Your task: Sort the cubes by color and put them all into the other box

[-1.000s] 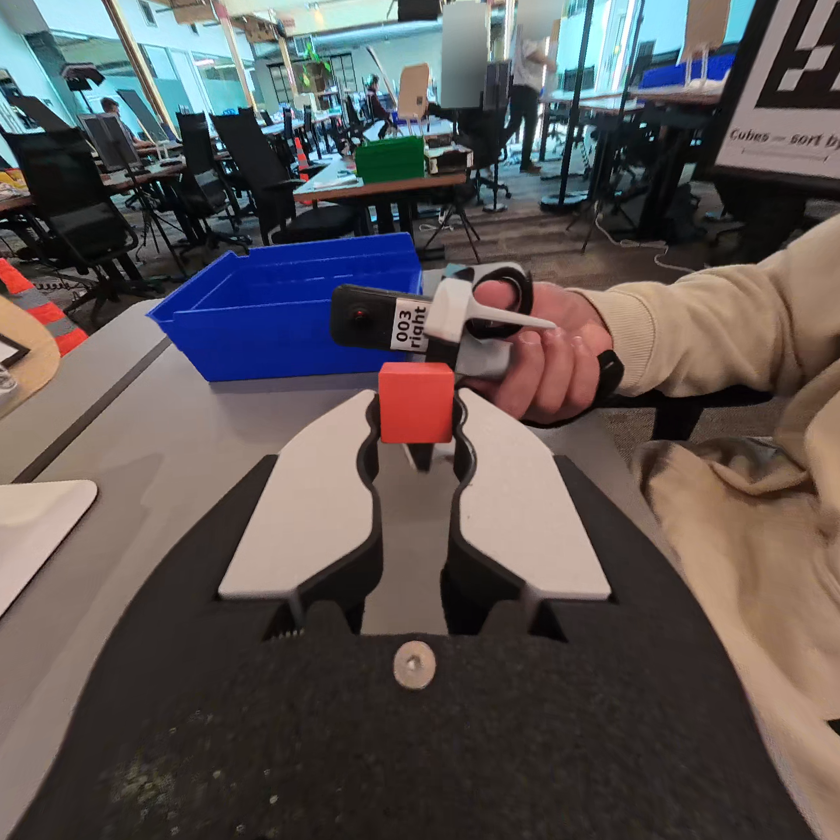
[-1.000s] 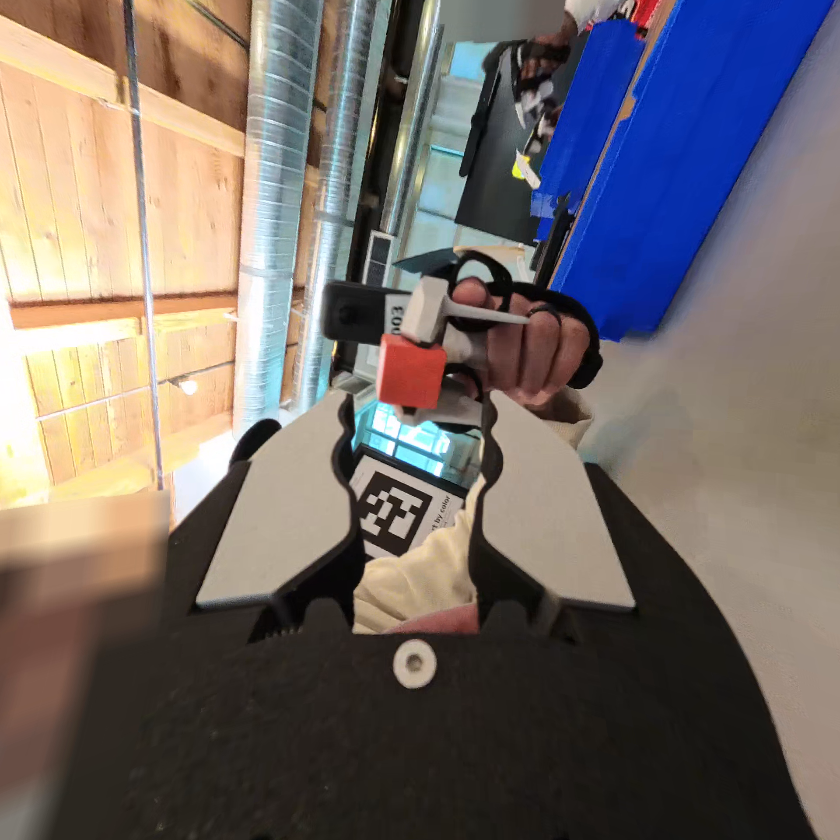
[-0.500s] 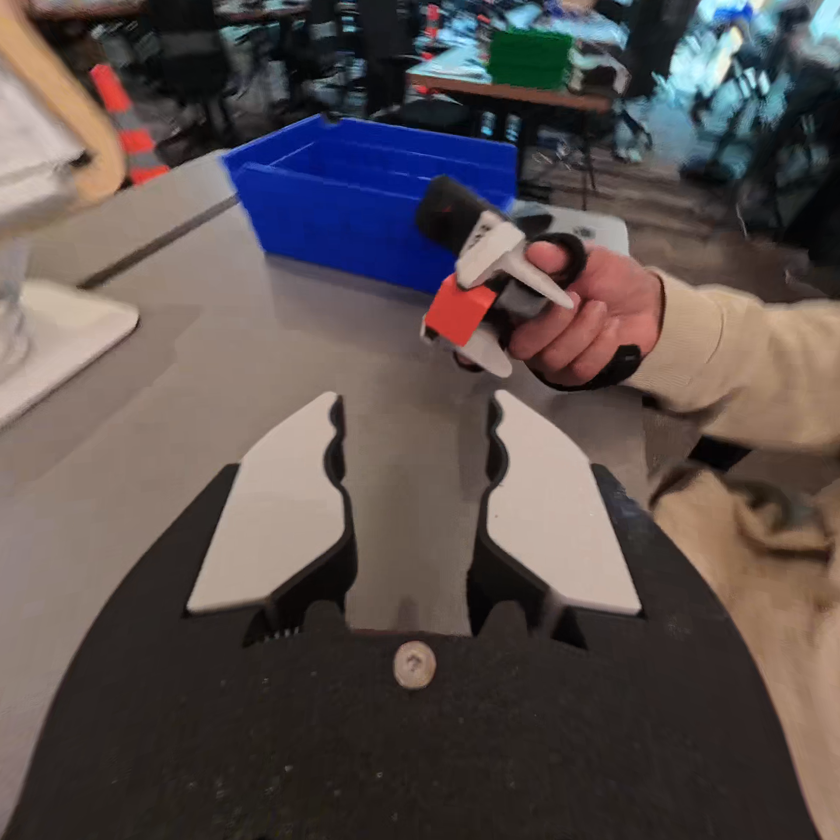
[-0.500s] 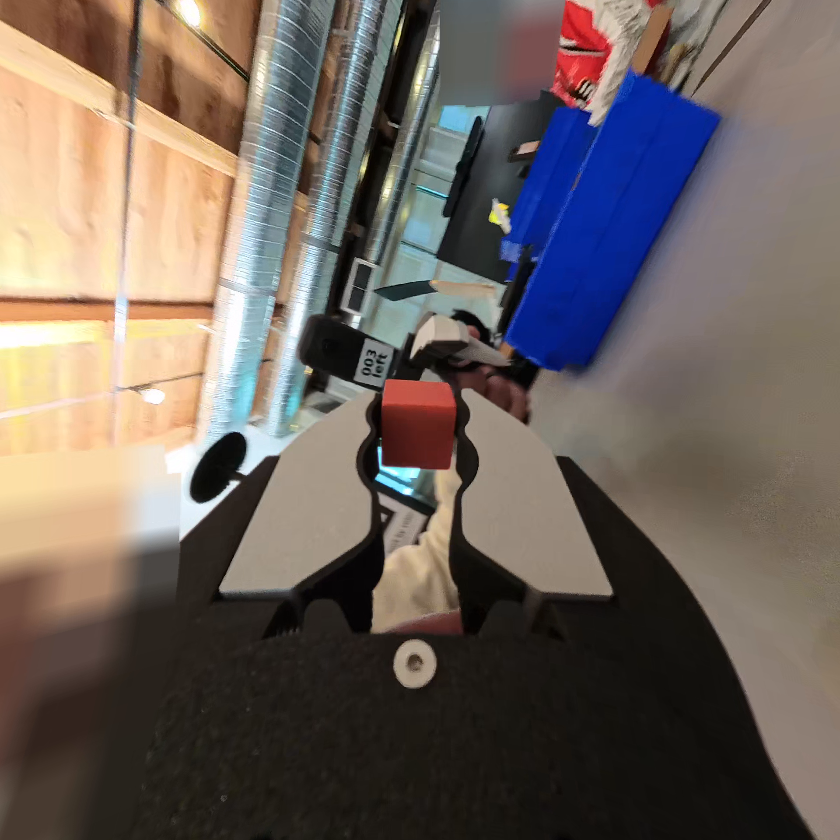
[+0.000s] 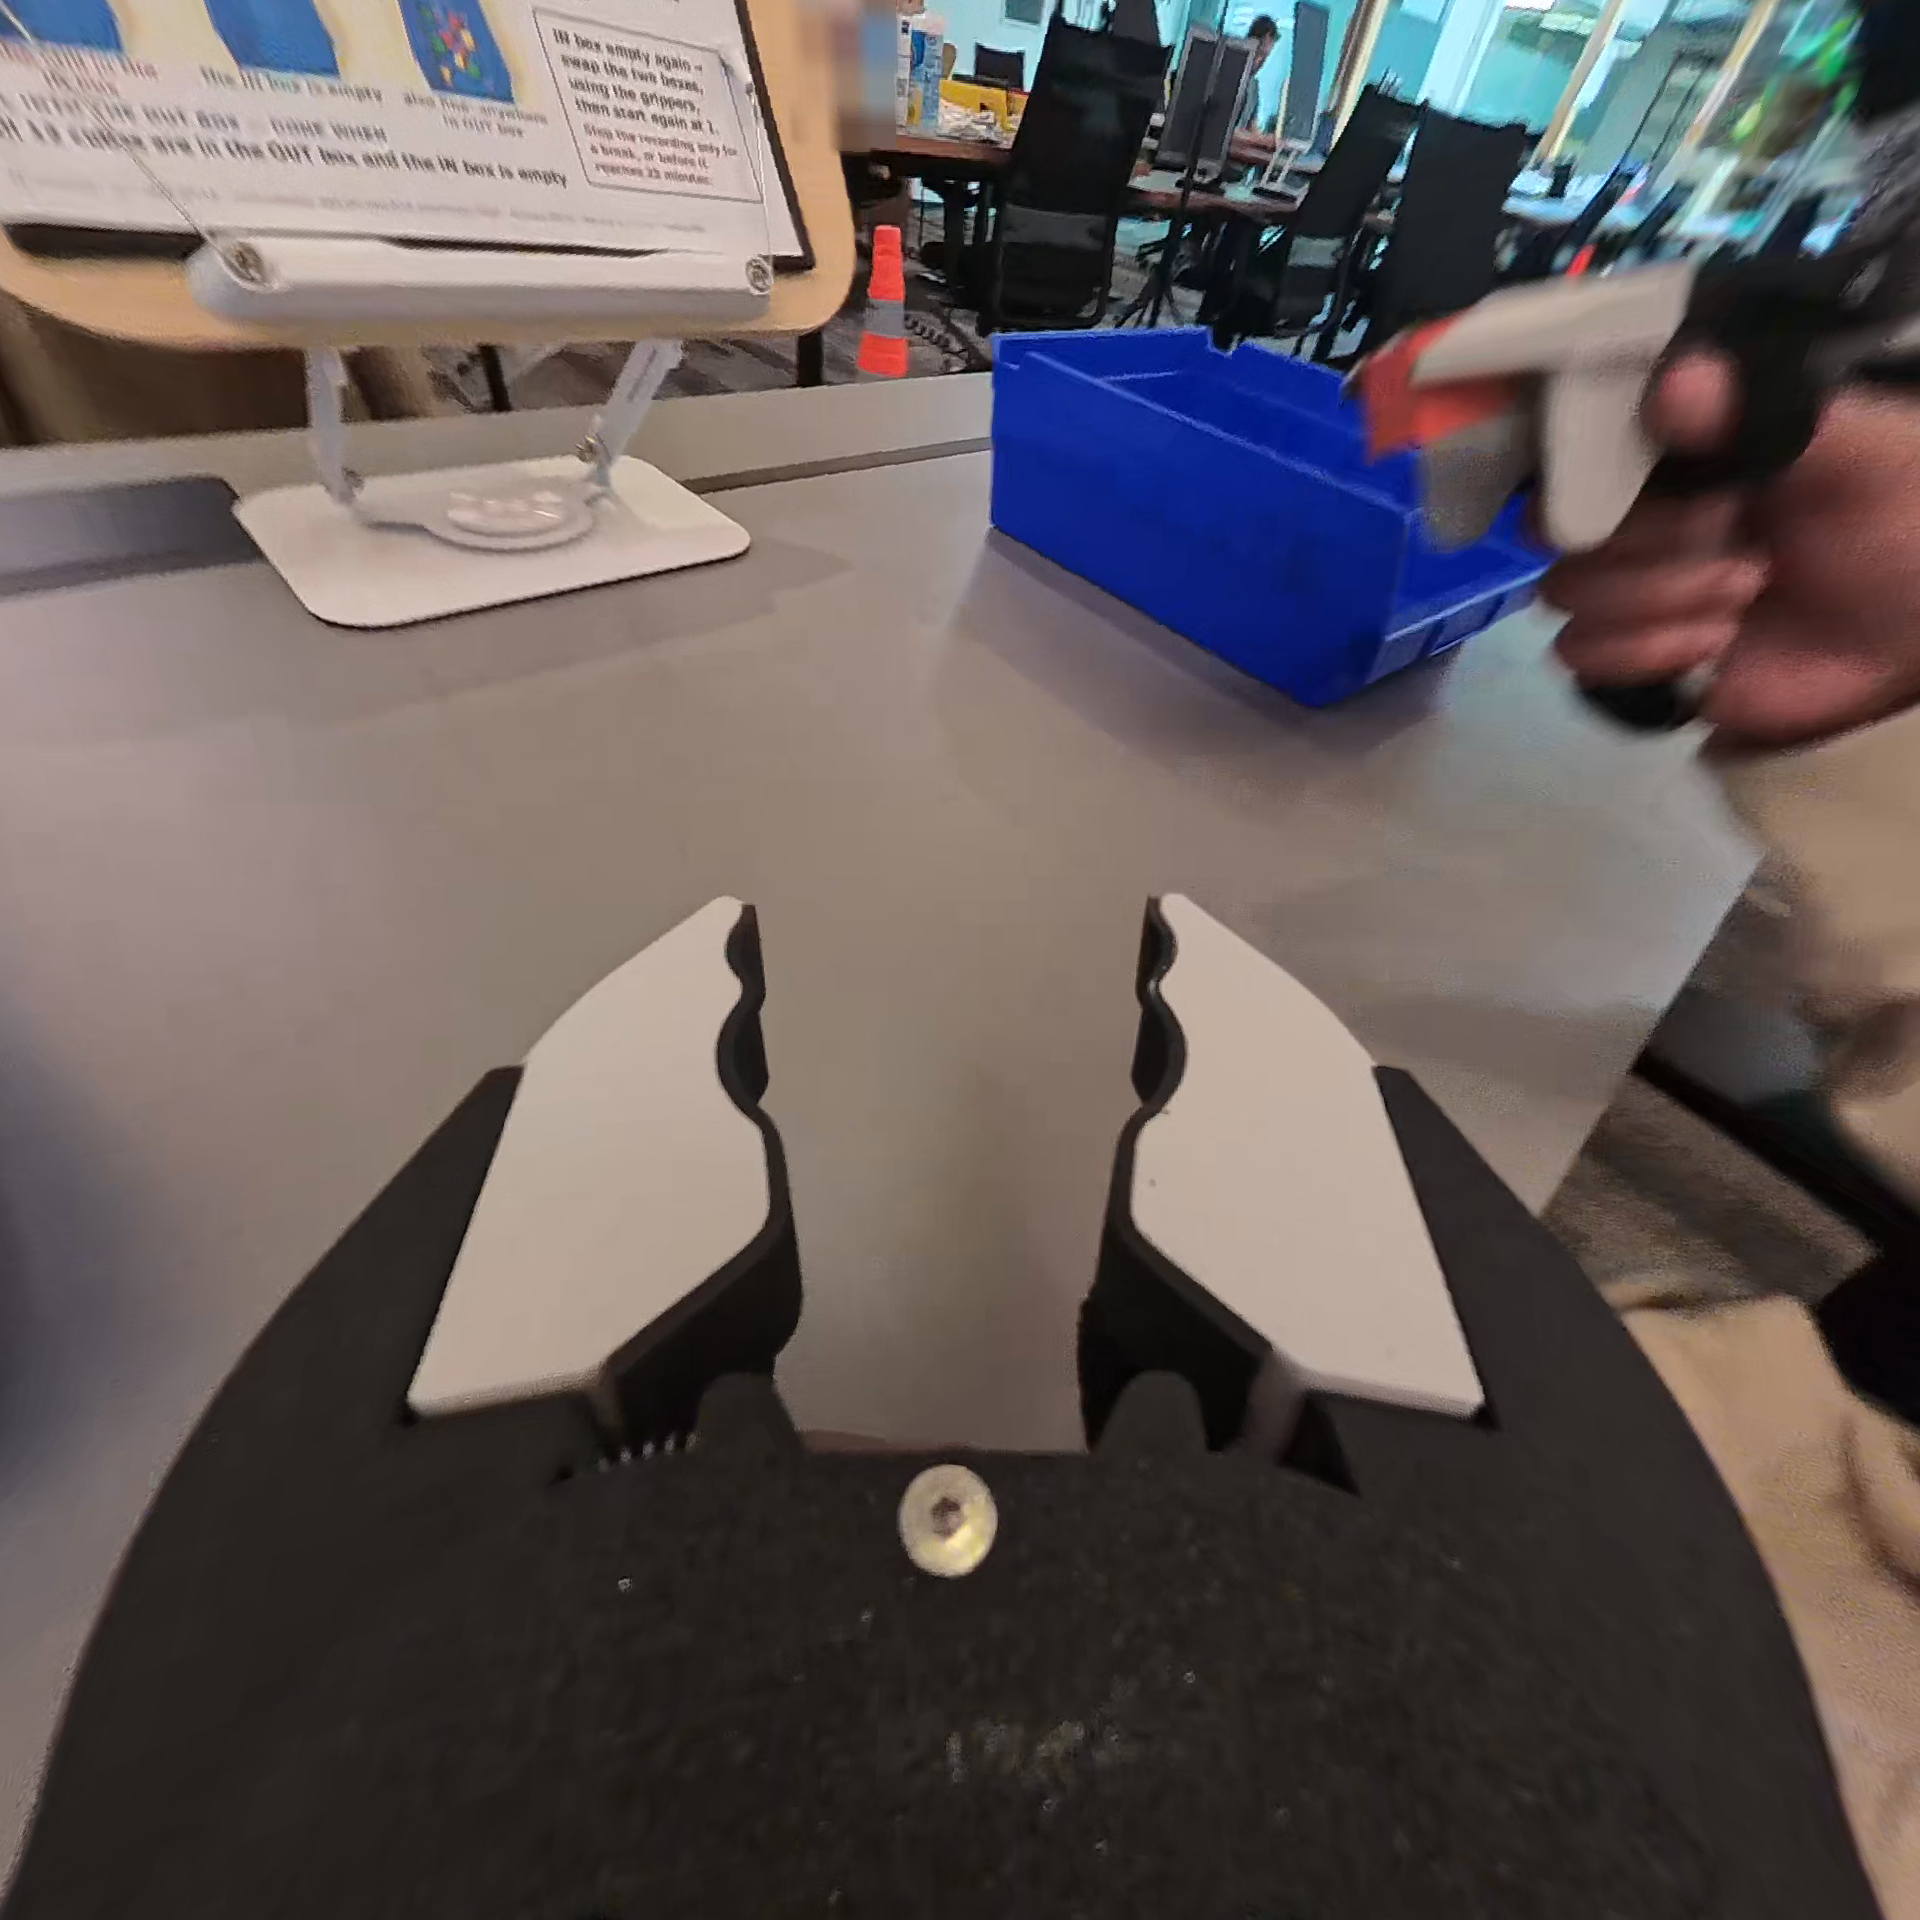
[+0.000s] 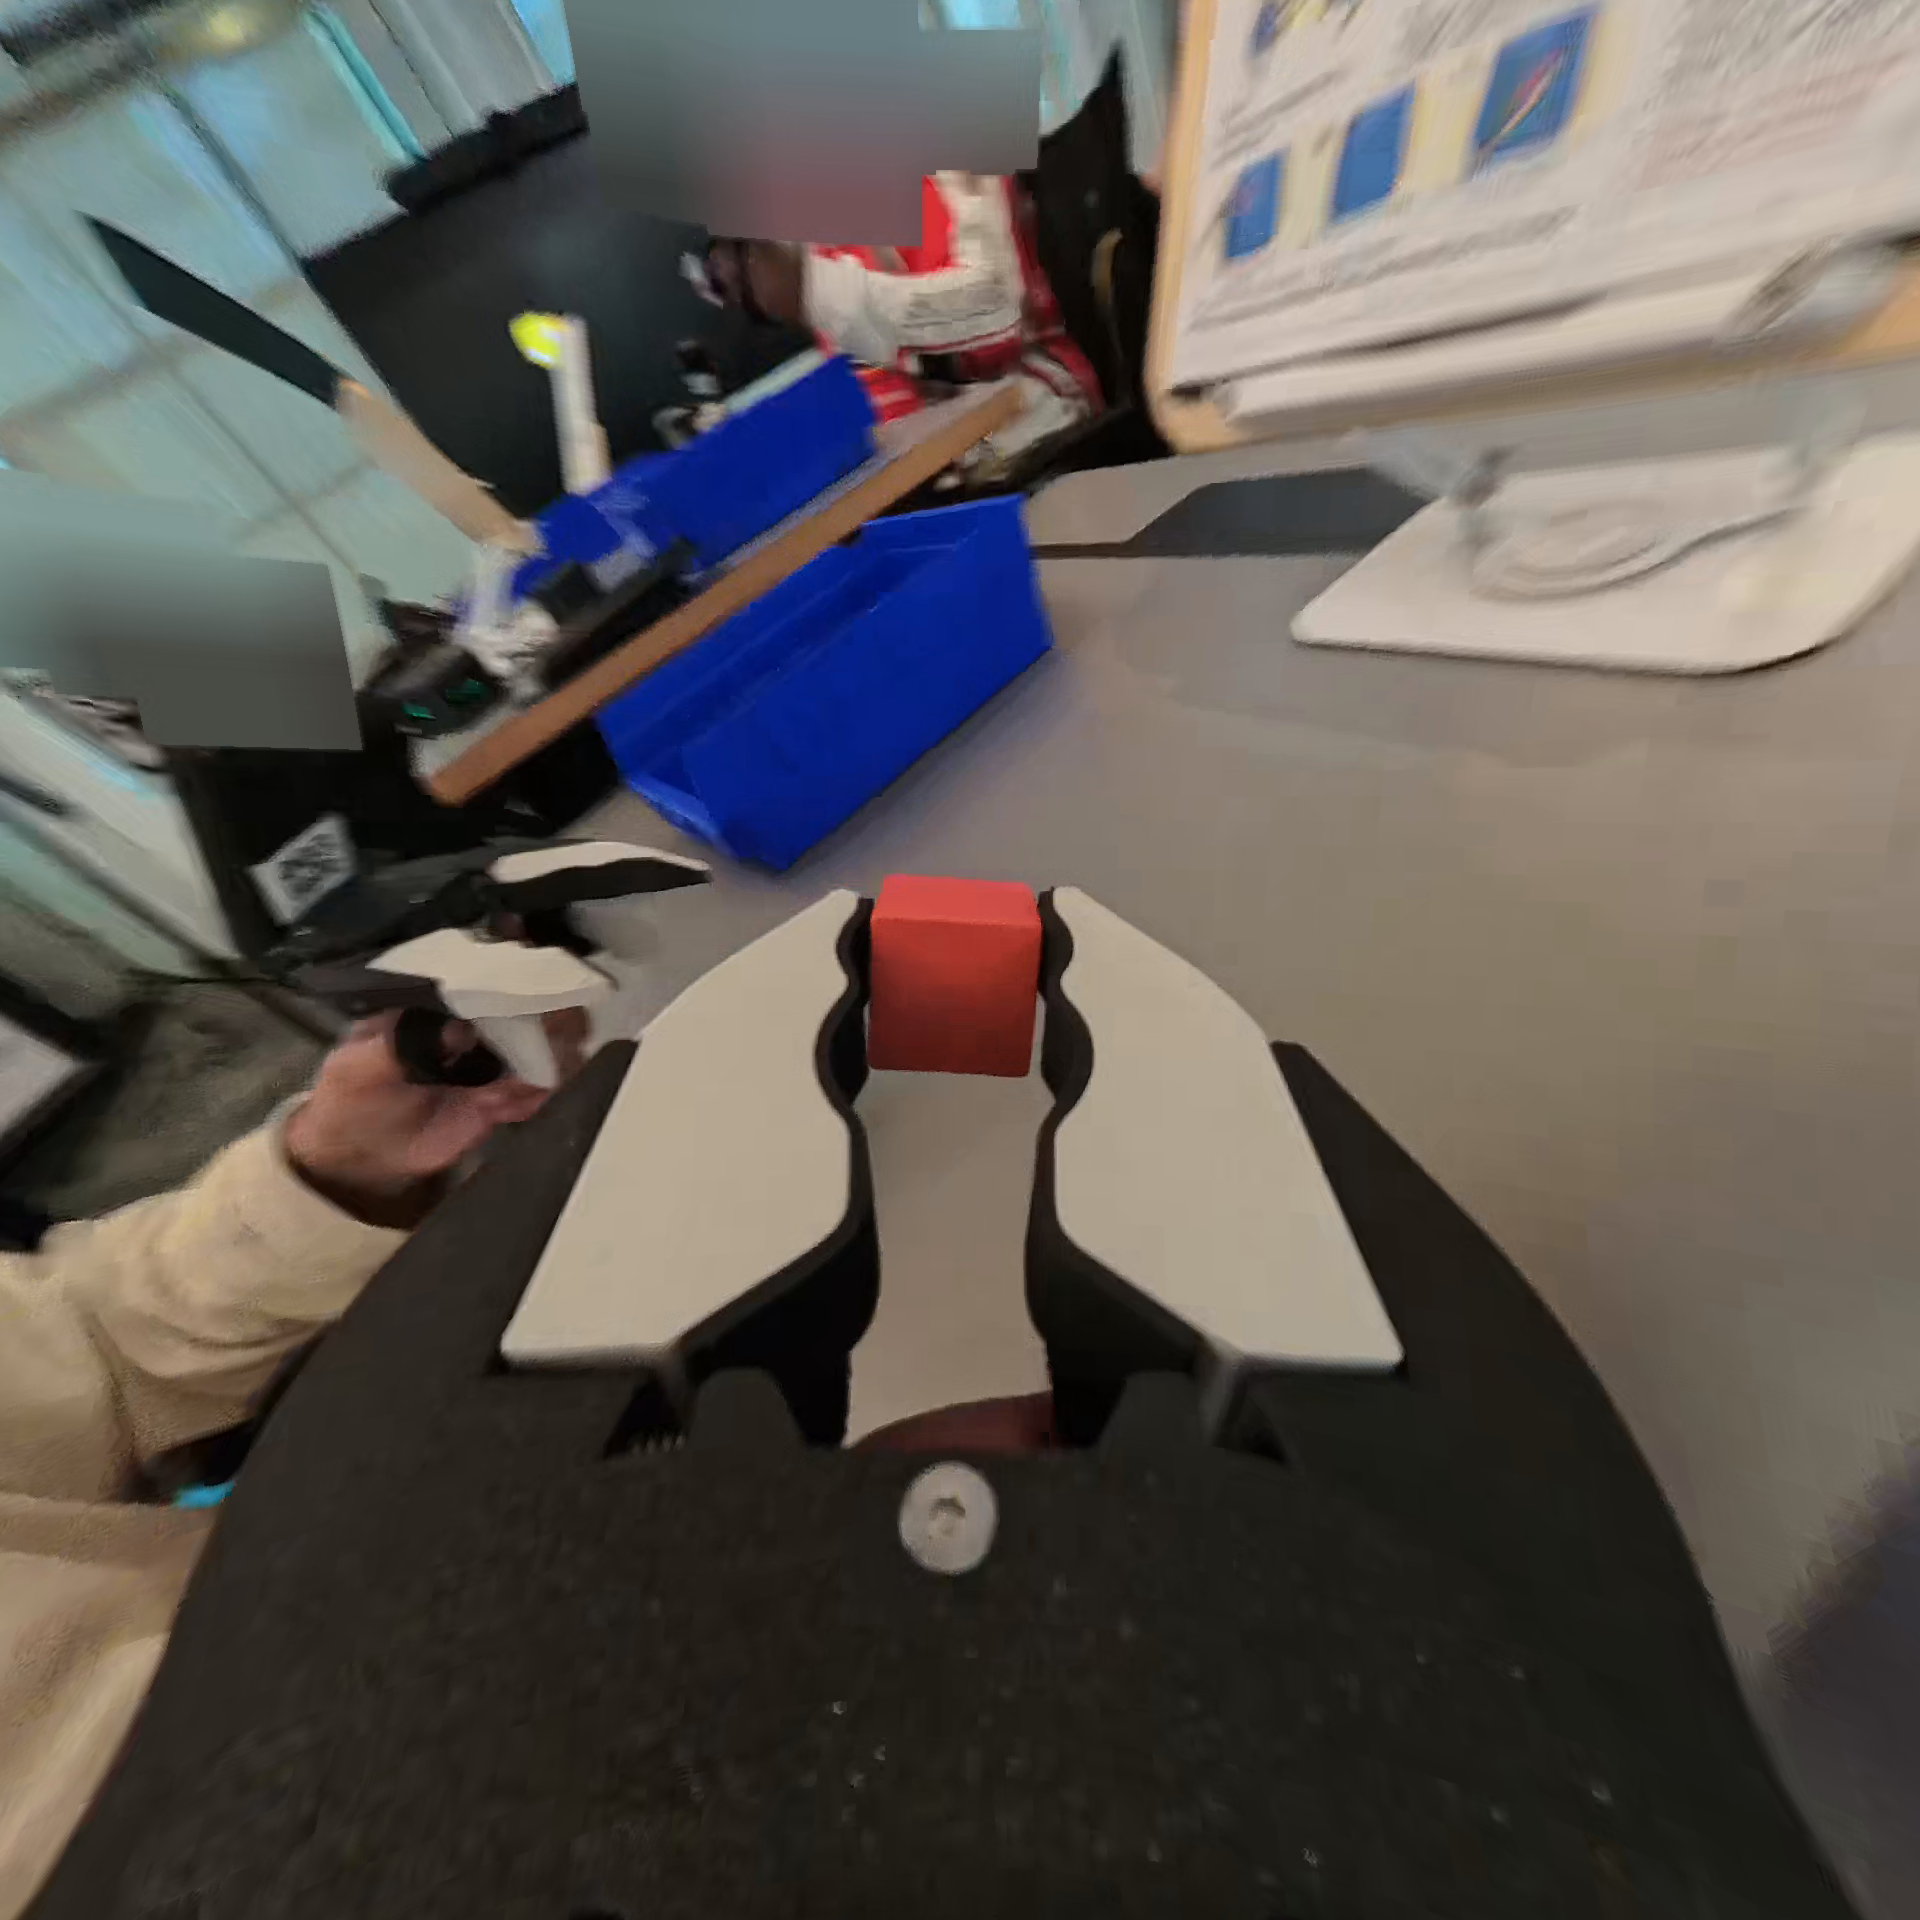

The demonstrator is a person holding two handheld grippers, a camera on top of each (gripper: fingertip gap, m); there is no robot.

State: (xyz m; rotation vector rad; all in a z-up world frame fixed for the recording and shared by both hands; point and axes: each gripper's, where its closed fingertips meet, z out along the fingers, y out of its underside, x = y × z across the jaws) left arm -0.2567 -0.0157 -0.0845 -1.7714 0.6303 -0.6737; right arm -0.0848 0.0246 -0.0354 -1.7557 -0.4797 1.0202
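- Custody of red cube (image 6: 954,977) has passed: right gripper (image 6: 954,935) fingers now clamp it above the desk (image 6: 1455,935).
- Left gripper (image 5: 948,966) fingers spread wide, empty.
- Blue box (image 5: 1226,499) nearby; deposit likely follows.

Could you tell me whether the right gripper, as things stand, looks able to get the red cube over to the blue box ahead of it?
Probably yes. The right gripper is shut on the red cube, and only bare grey table lies between it and the blue box. The open left gripper sits off to the side.
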